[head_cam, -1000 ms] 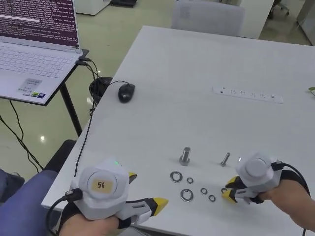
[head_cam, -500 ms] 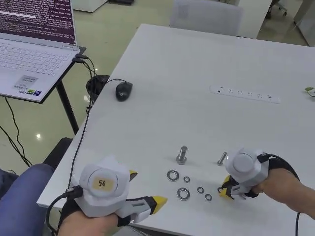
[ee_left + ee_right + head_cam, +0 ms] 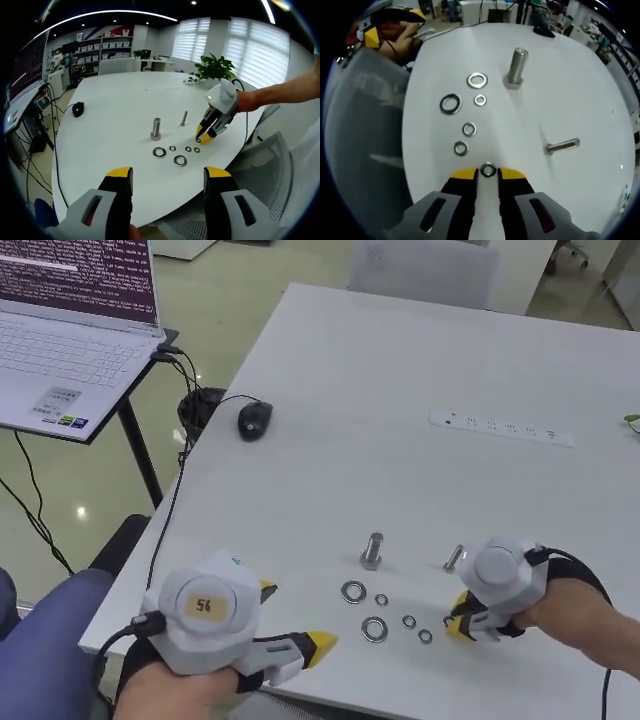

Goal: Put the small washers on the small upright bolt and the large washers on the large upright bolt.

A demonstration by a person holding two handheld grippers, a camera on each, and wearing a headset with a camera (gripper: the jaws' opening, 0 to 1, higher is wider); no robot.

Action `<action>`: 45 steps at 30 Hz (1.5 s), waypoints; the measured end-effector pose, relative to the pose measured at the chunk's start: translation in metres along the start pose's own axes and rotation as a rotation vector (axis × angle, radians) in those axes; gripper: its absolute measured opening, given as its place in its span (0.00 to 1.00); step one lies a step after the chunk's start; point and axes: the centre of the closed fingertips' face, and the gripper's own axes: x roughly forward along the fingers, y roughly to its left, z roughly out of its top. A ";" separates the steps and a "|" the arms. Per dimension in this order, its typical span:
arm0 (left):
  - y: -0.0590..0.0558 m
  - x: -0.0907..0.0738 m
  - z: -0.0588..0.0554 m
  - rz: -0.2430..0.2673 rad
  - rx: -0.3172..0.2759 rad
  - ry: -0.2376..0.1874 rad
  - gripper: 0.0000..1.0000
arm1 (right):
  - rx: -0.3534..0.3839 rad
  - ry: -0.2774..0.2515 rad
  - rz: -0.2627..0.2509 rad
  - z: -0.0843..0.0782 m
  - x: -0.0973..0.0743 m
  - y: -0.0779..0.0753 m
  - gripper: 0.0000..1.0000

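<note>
- Two large washers (image 3: 353,591) and four small washers (image 3: 409,621) lie flat on the tabletop (image 3: 330,440), in a loose cluster near its front edge.
- In the right gripper view the large pair sits farthest from the camera, one (image 3: 477,79) just beside the large bolt (image 3: 516,66), the other (image 3: 450,103) a little apart from it.
- Three small ones run in a loose line from the large pair toward the right gripper (image 3: 488,173).
- A fourth washer (image 3: 488,170) lies right between that gripper's yellow tips.
- Both bolts stand upright, heads down, behind the washers: the large bolt to the left in the head view, the small bolt (image 3: 454,558) to its right, apart from it. No washer is on either bolt.
- Right gripper: its tips are down at the tabletop and its jaws are a narrow gap apart, with the fourth washer in that gap. Whether they pinch it or only flank it, I cannot tell.
- Left gripper (image 3: 294,618): it is held at the front left edge of the tabletop, well apart from the washers, jaws spread wide and holding nothing. It points toward the cluster.
- Farther back on the tabletop are a black mouse (image 3: 254,420) near the left edge and a white power strip (image 3: 502,428) toward the right.
- An open laptop (image 3: 70,340) sits on a separate stand to the left.
</note>
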 end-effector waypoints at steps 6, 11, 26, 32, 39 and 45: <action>-0.003 0.002 0.001 -0.004 0.000 -0.001 0.56 | -0.018 -0.002 0.001 0.001 0.000 0.002 0.15; -0.004 0.003 0.003 -0.007 0.005 -0.003 0.56 | 0.003 -0.015 -0.010 0.000 -0.001 0.001 0.14; 0.002 -0.001 0.004 0.008 -0.001 -0.005 0.56 | 0.126 -0.096 -0.078 -0.002 -0.025 -0.021 0.14; 0.000 0.001 0.005 0.006 0.003 -0.006 0.56 | 0.137 -0.146 -0.148 0.012 -0.055 -0.053 0.14; -0.001 0.001 0.006 0.005 0.004 -0.005 0.56 | 0.104 -0.170 -0.184 0.035 -0.073 -0.076 0.14; 0.001 0.000 0.008 0.008 0.006 -0.005 0.56 | 0.080 -0.151 -0.164 0.045 -0.065 -0.076 0.14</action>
